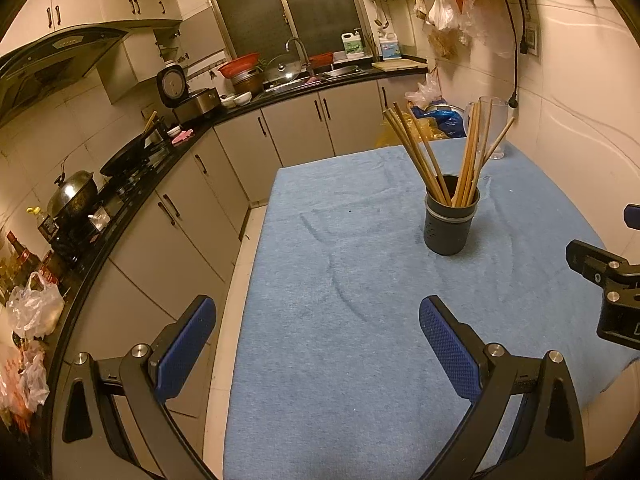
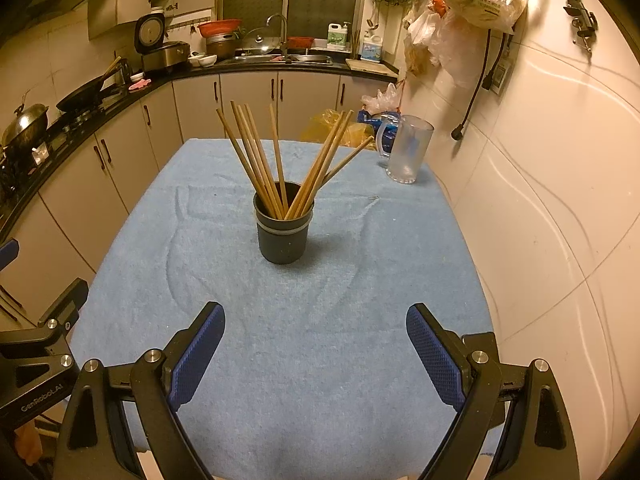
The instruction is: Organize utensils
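Right now we see wooden chopsticks (image 2: pixel 276 164) bunched upright in a dark round holder (image 2: pixel 283 236) with a pale band near its rim, fanned into two leaning groups. Holder stands on the blue towel (image 2: pixel 320 360) covering the table, around the middle, nearer the far edge. A clear plastic mug (image 2: pixel 408 150) sits at the far right corner, well apart from the holder. Our left gripper (image 1: pixel 318 342) hangs over the near left edge, fingers spread wide, nothing between them. Our right gripper (image 2: pixel 316 344) hangs over the near edge, fingers likewise spread, holding nothing.
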Tool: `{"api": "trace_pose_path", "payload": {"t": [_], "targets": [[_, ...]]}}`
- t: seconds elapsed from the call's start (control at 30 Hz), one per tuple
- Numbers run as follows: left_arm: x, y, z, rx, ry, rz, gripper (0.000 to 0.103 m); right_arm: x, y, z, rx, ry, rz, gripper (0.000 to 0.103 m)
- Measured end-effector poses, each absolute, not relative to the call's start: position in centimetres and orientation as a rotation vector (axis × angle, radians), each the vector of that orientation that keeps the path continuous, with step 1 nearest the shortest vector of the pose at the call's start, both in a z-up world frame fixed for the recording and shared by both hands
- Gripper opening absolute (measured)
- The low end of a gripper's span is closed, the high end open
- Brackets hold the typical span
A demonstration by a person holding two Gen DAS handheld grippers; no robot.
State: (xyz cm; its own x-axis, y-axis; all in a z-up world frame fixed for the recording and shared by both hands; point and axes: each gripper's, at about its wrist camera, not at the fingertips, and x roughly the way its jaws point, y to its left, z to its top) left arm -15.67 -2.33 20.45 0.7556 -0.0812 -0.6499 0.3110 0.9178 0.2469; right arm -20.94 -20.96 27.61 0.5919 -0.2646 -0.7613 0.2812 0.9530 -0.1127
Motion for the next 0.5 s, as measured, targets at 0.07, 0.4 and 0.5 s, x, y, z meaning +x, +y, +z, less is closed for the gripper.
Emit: {"api": "trace_pose_path", "payload": {"t": [0.07,0.4,0.5], "targets": [[-15.66,-2.34,20.44,0.355,0.684,-0.219,0.101,-20.95,-20.98,27.59,0.02,0.882,-0.317,0.095],[-15.76,-2.32,20.46,0.355,0.684,-0.218,0.101,-20.94,-20.83,27.38,0.019,0.89,-0.313,0.095],[-15.78,-2.28,20.51,0.355,0.683,-0.218,0.101,-20.92,-20.74,27.38,0.019,0.89,-0.313,0.095]]}}
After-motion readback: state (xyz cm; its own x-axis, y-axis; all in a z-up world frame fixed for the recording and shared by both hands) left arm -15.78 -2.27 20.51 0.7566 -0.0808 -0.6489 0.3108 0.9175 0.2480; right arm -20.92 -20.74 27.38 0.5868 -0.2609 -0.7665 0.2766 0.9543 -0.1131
